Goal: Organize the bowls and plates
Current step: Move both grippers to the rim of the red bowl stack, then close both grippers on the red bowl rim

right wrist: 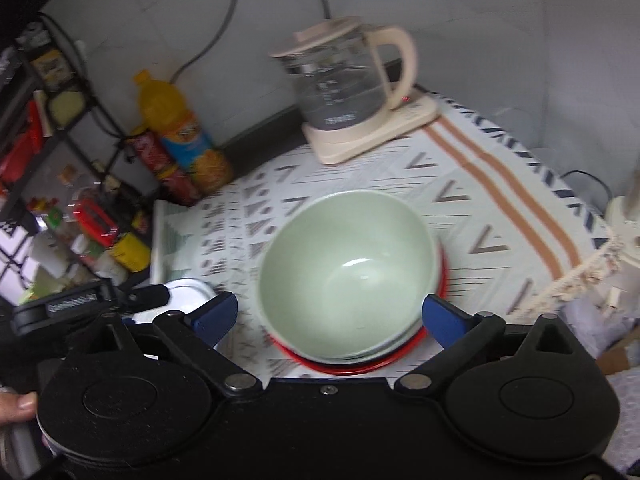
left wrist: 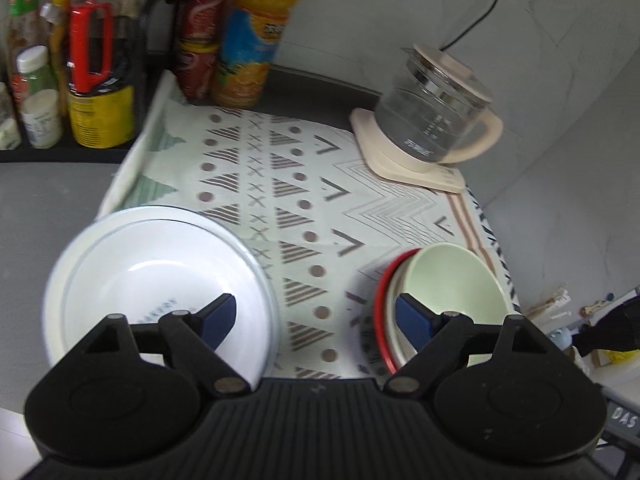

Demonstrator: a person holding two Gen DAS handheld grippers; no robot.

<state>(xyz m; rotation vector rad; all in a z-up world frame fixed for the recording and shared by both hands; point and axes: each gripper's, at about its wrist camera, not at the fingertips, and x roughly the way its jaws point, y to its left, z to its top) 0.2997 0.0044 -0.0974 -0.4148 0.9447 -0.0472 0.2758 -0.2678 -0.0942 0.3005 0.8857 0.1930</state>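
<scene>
A white bowl (left wrist: 160, 280) sits on the patterned cloth (left wrist: 304, 184) at the left. A pale green bowl (left wrist: 452, 292) rests on a stack of a white dish and a red plate (left wrist: 380, 312) at the right. My left gripper (left wrist: 316, 320) is open and empty, held above the cloth between the two stacks. In the right wrist view, the green bowl (right wrist: 348, 268) sits on the red plate (right wrist: 344, 366). My right gripper (right wrist: 330, 320) is open, its fingers on either side of the bowl's near side. The white bowl's edge (right wrist: 188, 288) shows at the left.
A glass kettle (left wrist: 436, 120) on a cream base stands at the back right, also in the right wrist view (right wrist: 340, 80). An orange juice bottle (left wrist: 256, 36), red cans (left wrist: 200, 36) and several condiment bottles (left wrist: 96, 68) line the back left. The cloth's right edge (right wrist: 560, 240) drops off the counter.
</scene>
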